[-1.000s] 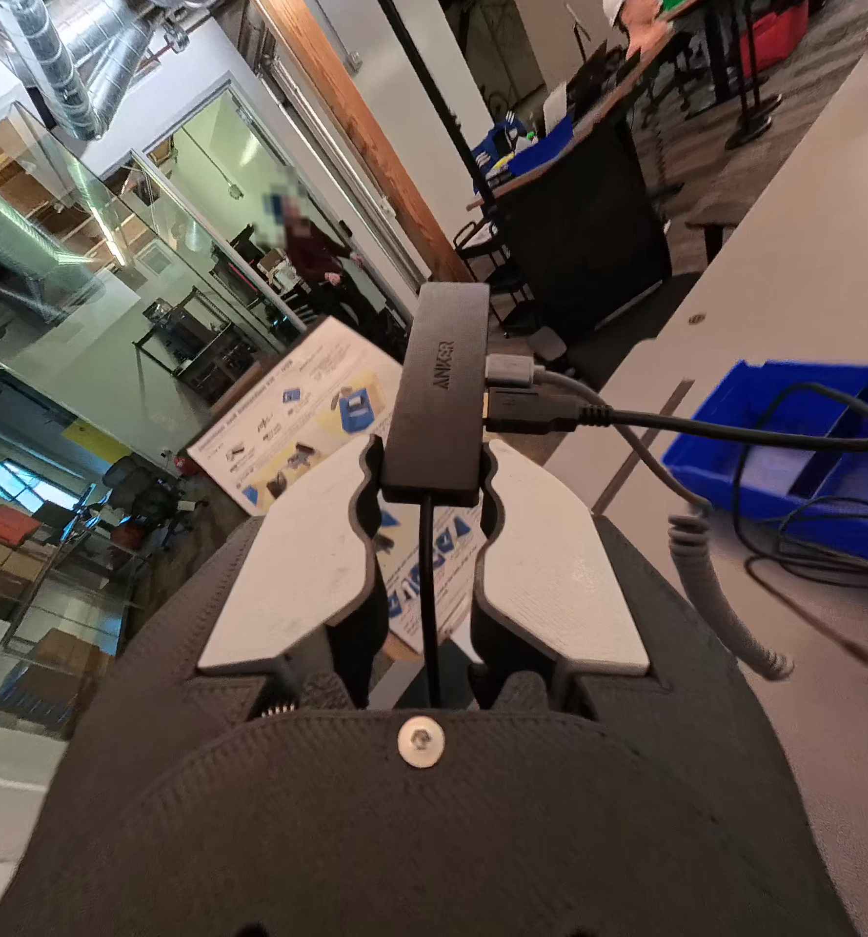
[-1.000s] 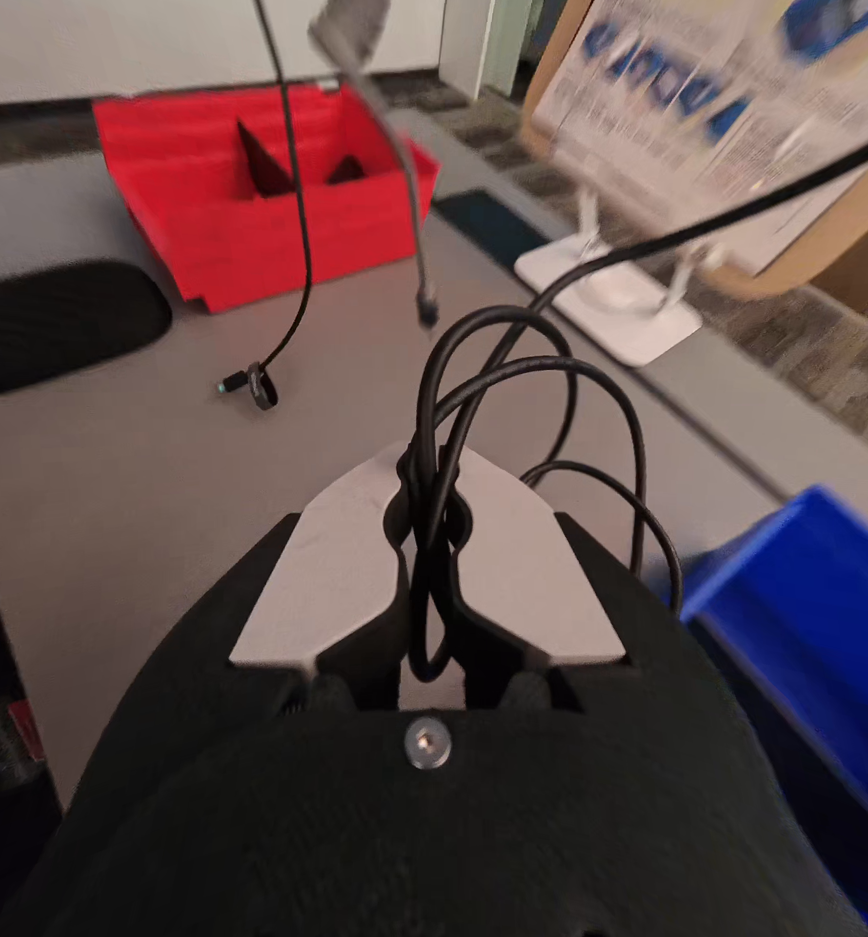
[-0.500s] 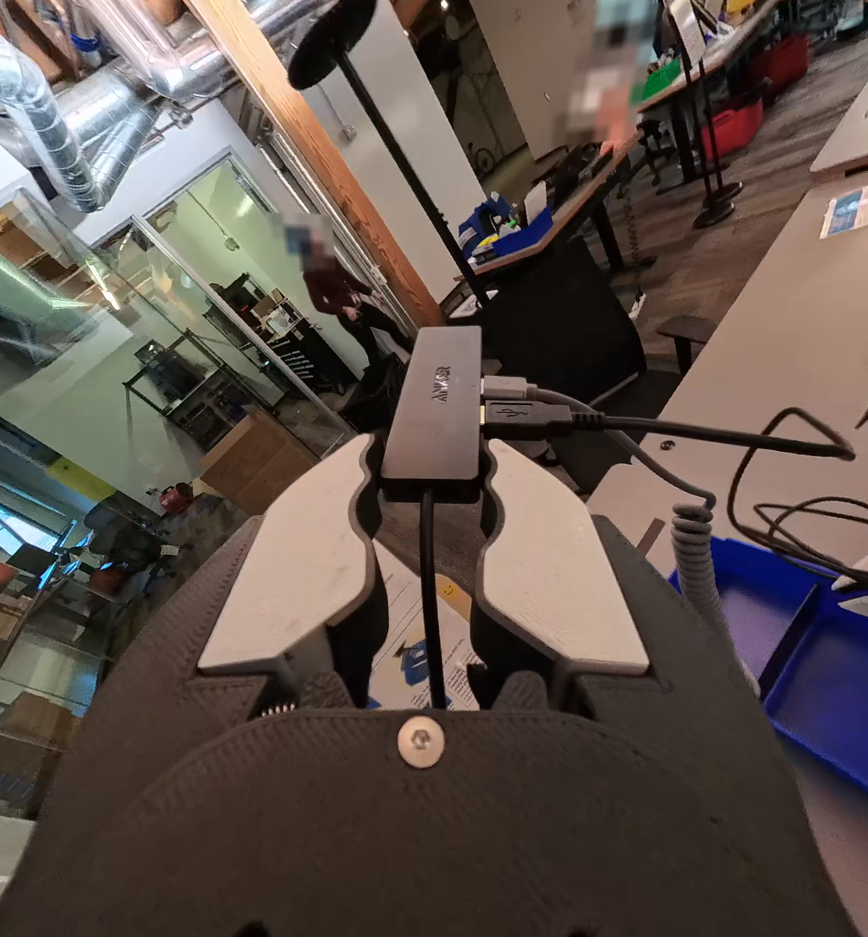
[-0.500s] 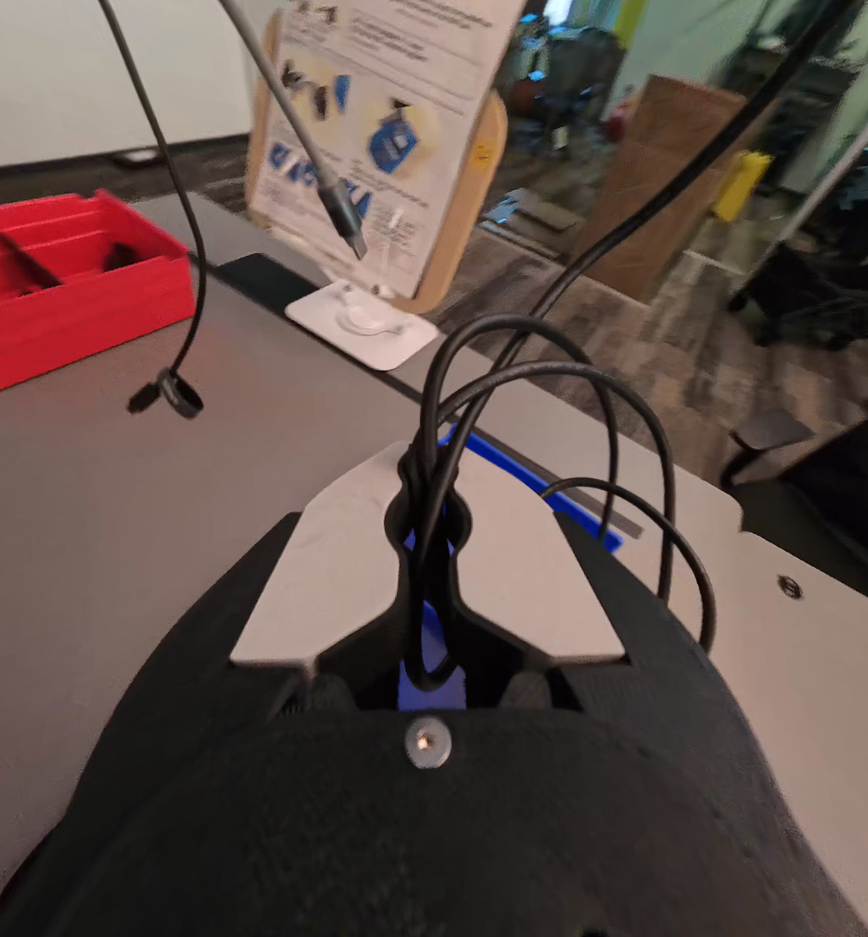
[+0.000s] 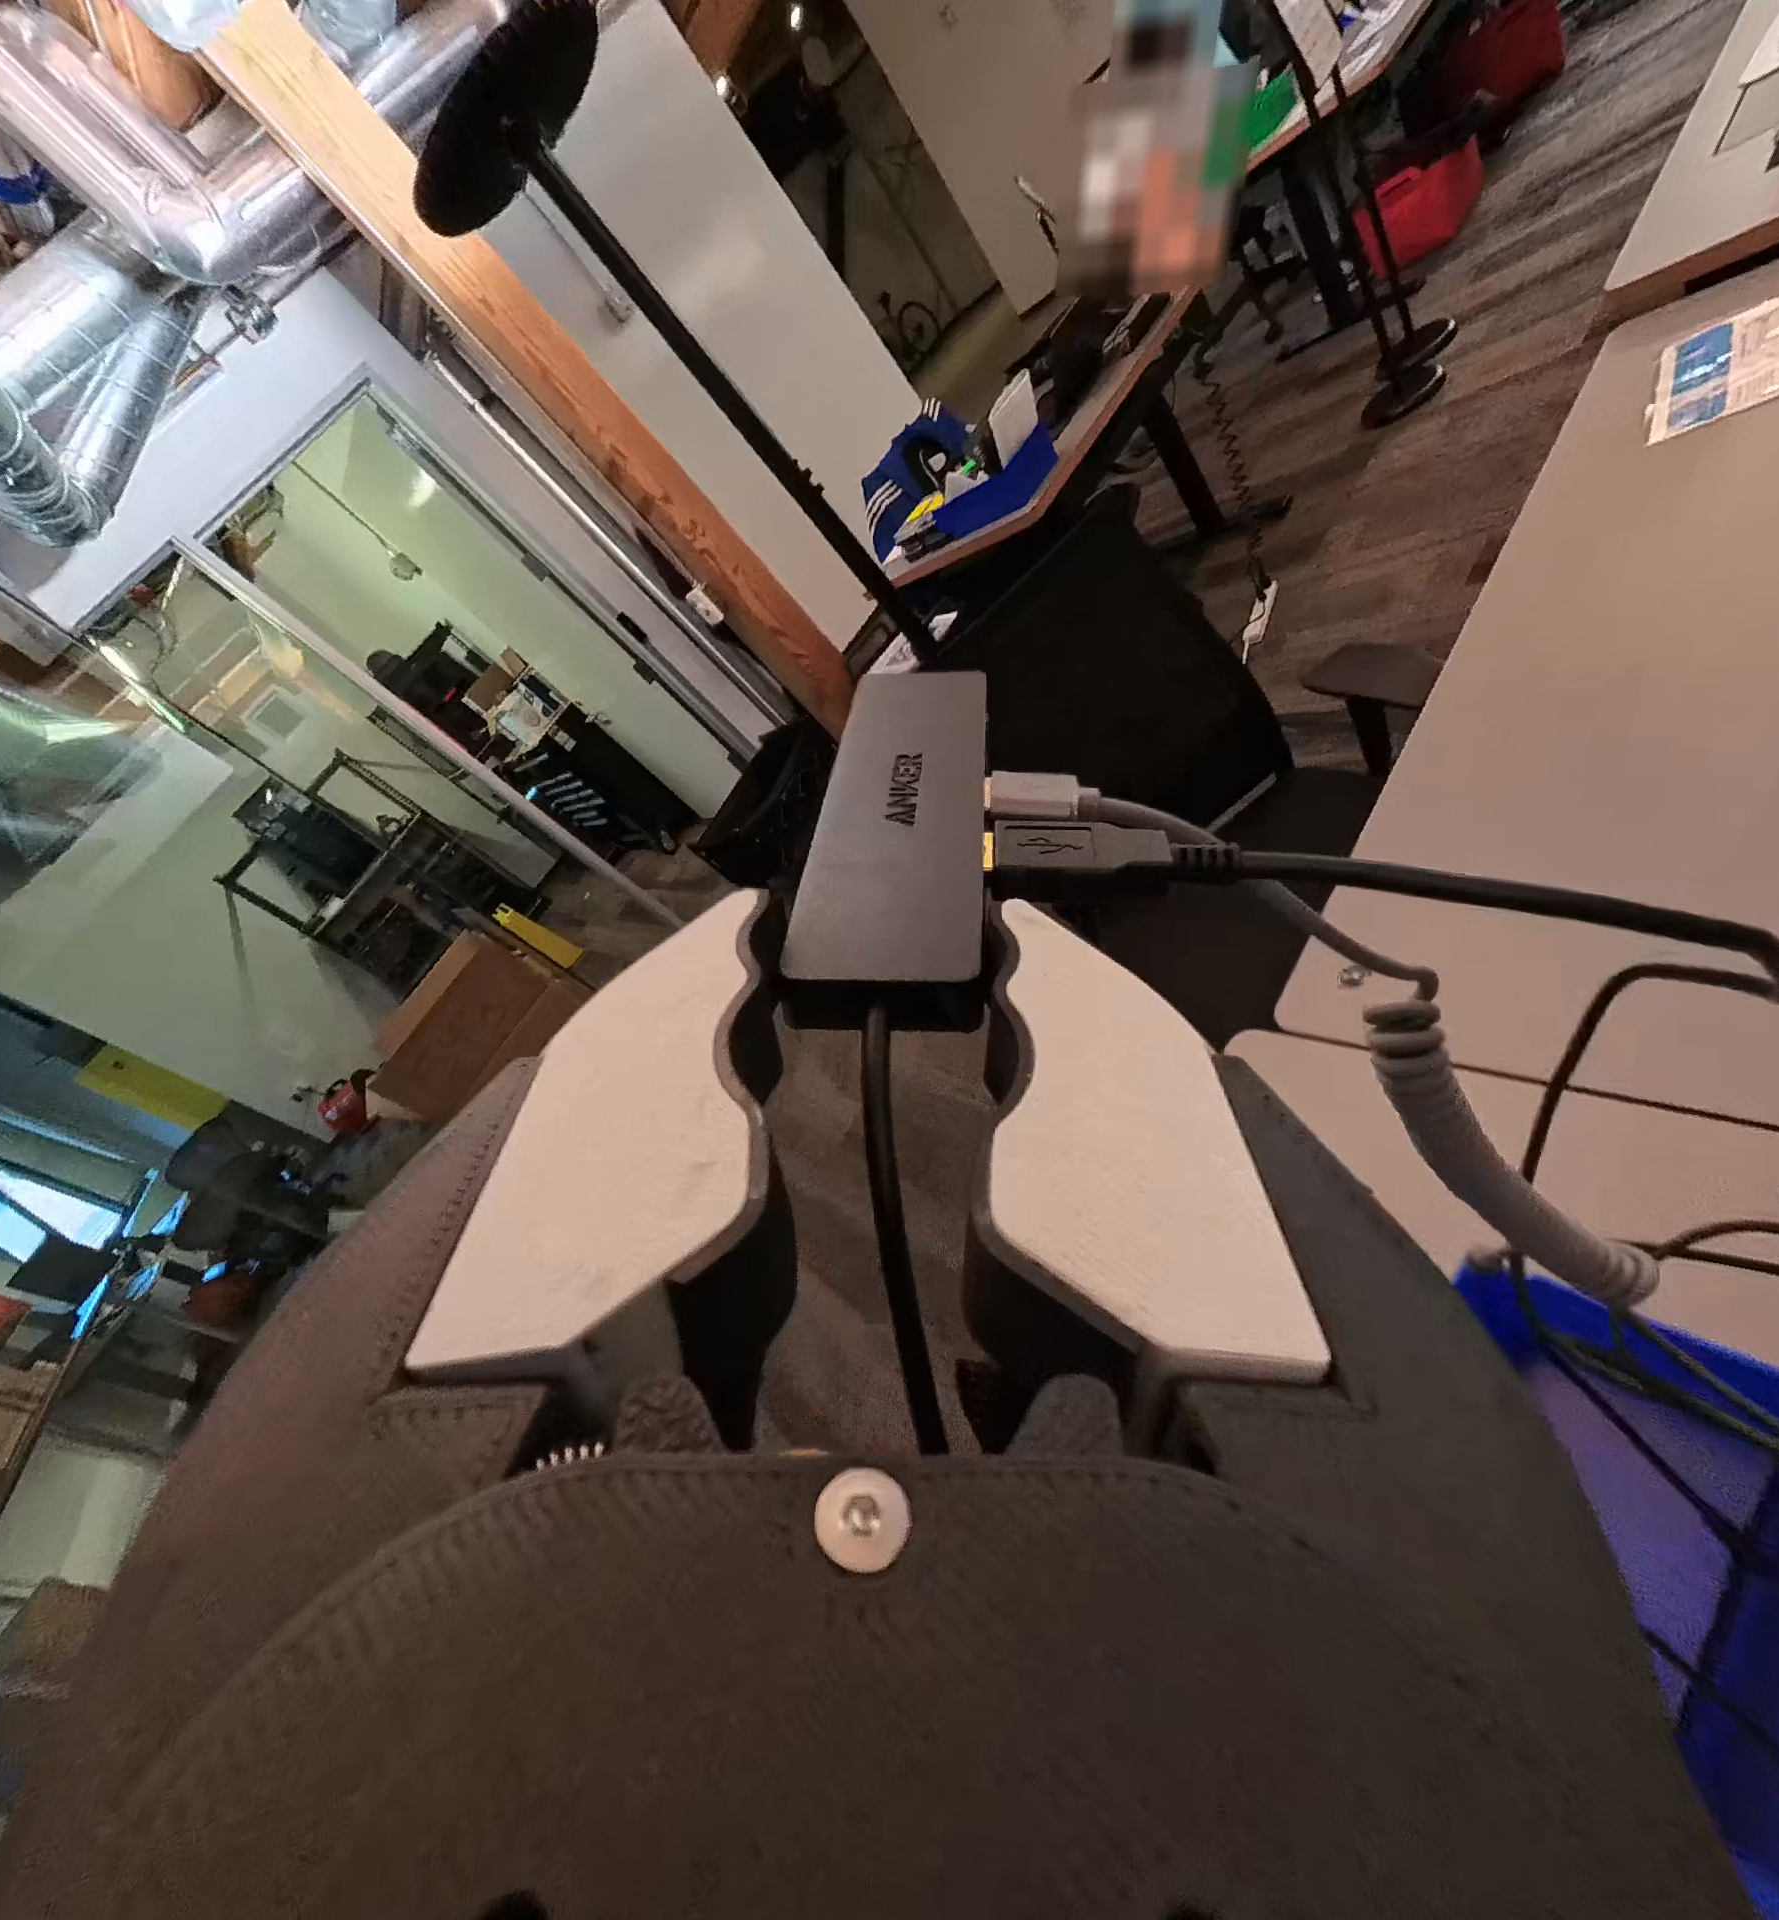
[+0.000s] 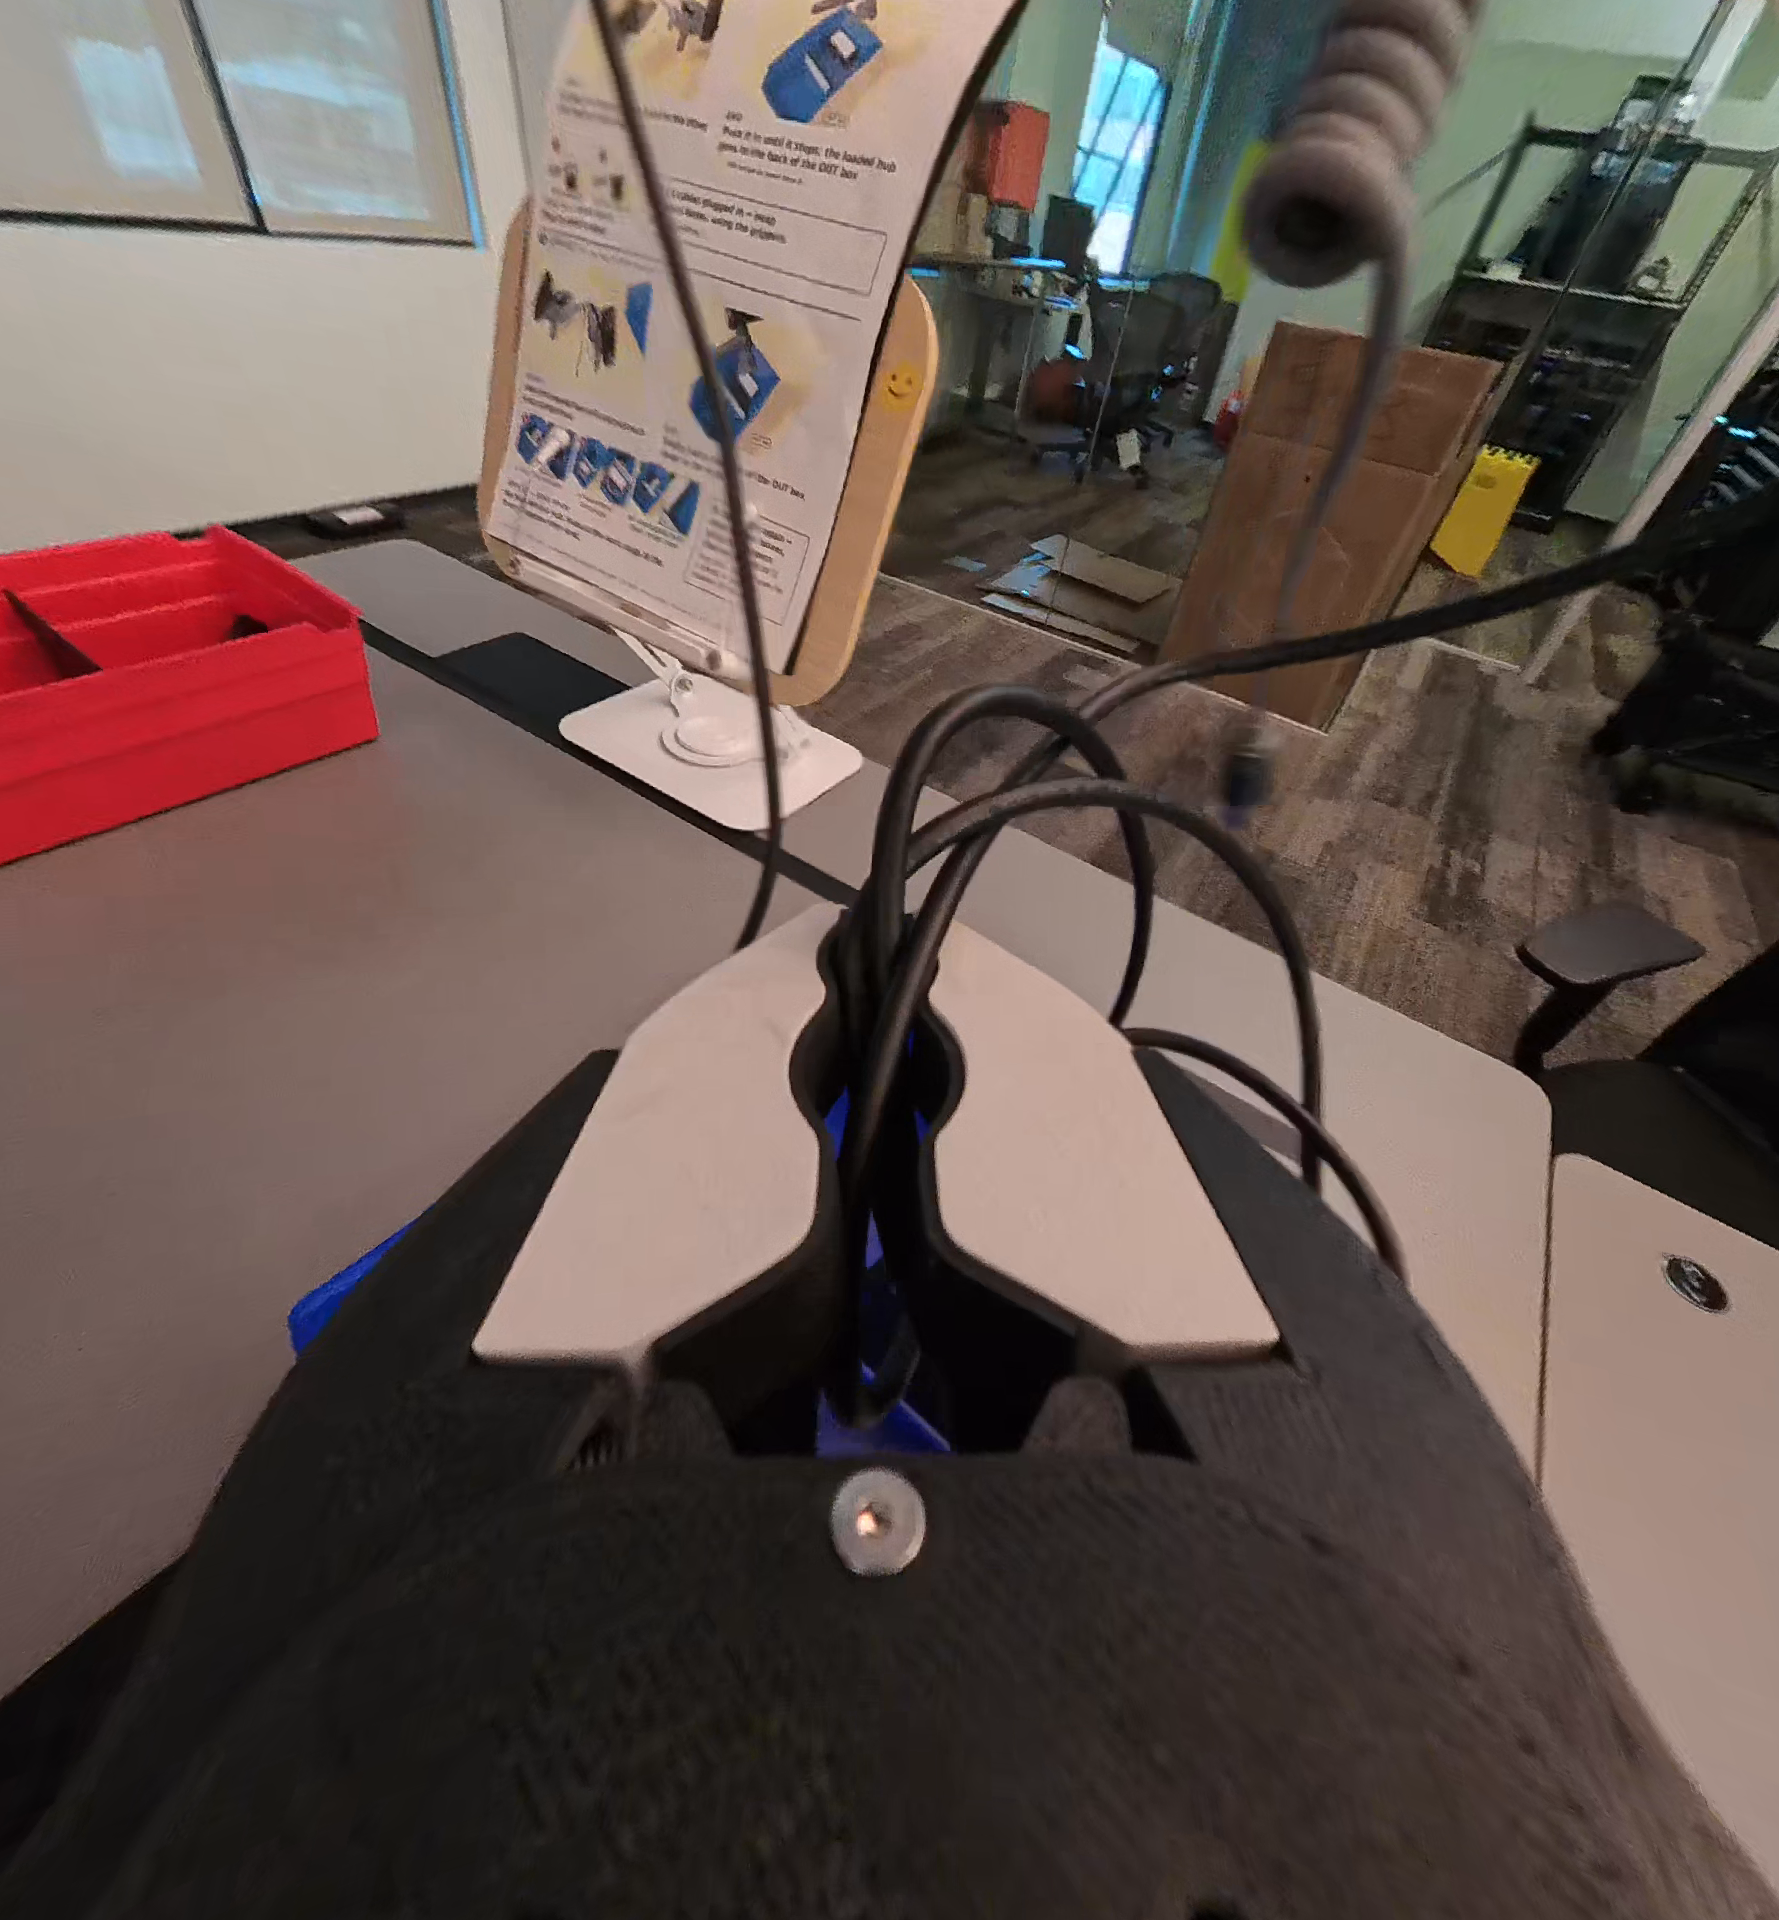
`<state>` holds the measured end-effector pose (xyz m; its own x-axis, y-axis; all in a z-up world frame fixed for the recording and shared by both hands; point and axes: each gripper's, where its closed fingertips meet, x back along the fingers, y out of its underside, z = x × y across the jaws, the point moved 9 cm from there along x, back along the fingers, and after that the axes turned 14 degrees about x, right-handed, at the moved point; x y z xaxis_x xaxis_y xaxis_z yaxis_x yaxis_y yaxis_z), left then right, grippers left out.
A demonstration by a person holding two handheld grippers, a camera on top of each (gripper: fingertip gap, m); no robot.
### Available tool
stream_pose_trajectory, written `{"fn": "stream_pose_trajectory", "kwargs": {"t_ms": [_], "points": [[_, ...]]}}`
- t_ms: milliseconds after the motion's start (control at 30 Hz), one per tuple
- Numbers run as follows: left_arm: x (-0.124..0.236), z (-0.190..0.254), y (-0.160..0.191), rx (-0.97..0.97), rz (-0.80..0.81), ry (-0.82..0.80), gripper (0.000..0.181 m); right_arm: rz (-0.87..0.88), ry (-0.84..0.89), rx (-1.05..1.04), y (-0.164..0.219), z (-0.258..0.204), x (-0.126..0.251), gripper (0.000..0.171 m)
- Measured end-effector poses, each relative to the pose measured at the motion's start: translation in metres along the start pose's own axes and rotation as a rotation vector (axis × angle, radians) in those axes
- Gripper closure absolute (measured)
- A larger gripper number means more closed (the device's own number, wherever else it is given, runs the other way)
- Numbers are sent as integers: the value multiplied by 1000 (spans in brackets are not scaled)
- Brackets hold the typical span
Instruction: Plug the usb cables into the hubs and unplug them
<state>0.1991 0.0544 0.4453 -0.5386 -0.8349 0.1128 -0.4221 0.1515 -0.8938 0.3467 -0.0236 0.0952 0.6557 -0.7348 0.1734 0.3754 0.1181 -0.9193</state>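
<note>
Bench (image 6: 241,987): grey, matte top, with a dark seam running across it where two sections meet; a screw head sits in the near-right section.

Items resting on it:
- red divided bin (image 6: 126,686), far left, several compartments;
- white stand base (image 6: 719,753) carrying a wood-backed instruction sheet (image 6: 708,312), at the far edge;
- blue bin (image 5: 1695,1538), near edge, with black cables lying in it.

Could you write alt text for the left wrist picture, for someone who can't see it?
The left tongs grip a black USB hub held up in the air, with a grey plug and a black plug in its right side. Their cables trail down toward a blue bin on a grey table.
</note>
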Motion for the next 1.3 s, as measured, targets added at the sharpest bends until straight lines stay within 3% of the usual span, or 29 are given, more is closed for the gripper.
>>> {"fn": "stream_pose_trajectory", "kwargs": {"t_ms": [400,533,633,733,800,933,1133,1167,1233,1300], "points": [[-51,8,25,9,25,-2,146,27,-78,11,37,16,-41,162],[-51,11,48,35,16,40,146,-35,-32,20,47,22,-46,163],[-45,13,68,54,6,80,146,73,69,107,39,26,-41,162],[-40,11,91,74,-25,104,145,141,-13,109,37,20,-48,162],[-39,7,108,97,-72,129,146,107,-47,109,43,19,-55,163],[-41,0,144,142,-191,167,145,-1,-287,6,63,8,-67,163],[-41,9,181,129,-274,235,145,-253,-298,-107,93,10,-91,162],[-40,13,187,125,-282,254,145,-276,-272,-111,97,11,-95,158],[-39,19,198,121,-300,276,145,-320,-213,-130,102,14,-101,125],[-40,24,210,124,-318,290,145,-358,-200,-118,105,16,-99,118]]}}
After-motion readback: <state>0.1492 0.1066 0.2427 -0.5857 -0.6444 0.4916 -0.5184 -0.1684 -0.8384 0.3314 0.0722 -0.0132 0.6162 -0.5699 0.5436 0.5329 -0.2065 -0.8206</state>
